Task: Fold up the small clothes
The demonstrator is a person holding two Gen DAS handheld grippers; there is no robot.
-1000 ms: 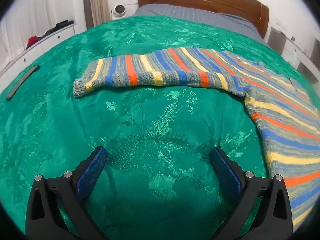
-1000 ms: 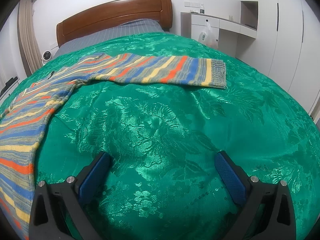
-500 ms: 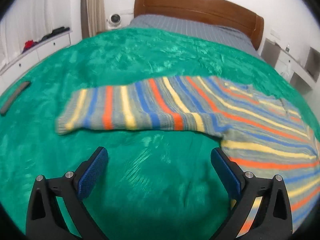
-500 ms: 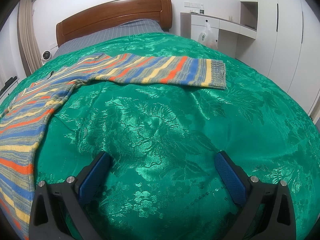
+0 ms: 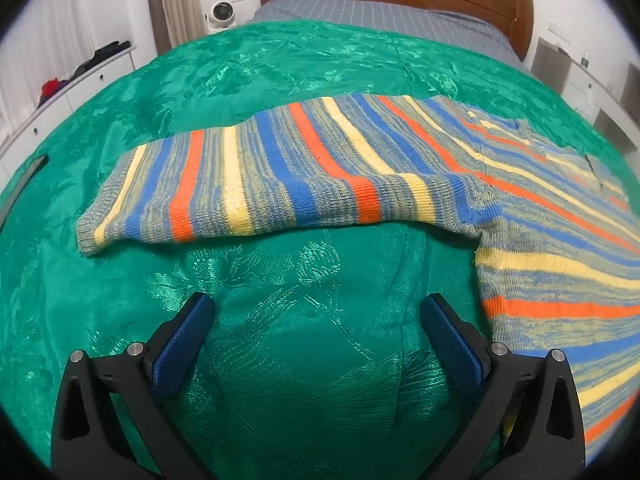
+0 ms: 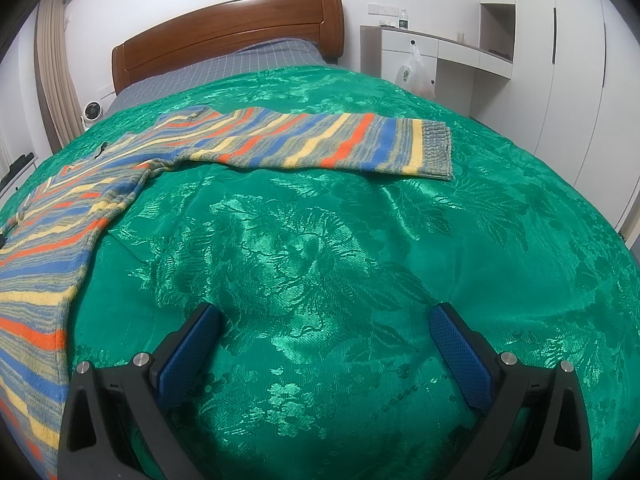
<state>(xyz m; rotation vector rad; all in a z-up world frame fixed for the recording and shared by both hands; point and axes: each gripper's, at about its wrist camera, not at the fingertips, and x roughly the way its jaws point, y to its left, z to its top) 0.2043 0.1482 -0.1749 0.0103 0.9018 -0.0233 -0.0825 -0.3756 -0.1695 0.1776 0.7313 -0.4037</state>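
Observation:
A striped knit sweater (image 5: 540,208) in blue, orange, yellow and grey lies flat on the green bedspread (image 5: 312,344), sleeves spread out. Its left sleeve (image 5: 248,176) stretches across the left wrist view, cuff at the left. My left gripper (image 5: 316,320) is open and empty, just short of that sleeve's near edge. In the right wrist view the other sleeve (image 6: 320,144) lies across the bed with its cuff at the right, and the body (image 6: 44,248) is at the left. My right gripper (image 6: 326,332) is open and empty over bare bedspread, well short of the sleeve.
A wooden headboard (image 6: 228,28) and grey striped bedding (image 5: 384,12) are at the far end. A small white fan (image 5: 221,13) stands beside the bed. White drawers with clothes (image 5: 80,76) are at the left, white cabinets (image 6: 560,60) at the right.
My left gripper has moved forward toward the left sleeve, which now looks larger and nearer. My right gripper has stayed still. Both stay open.

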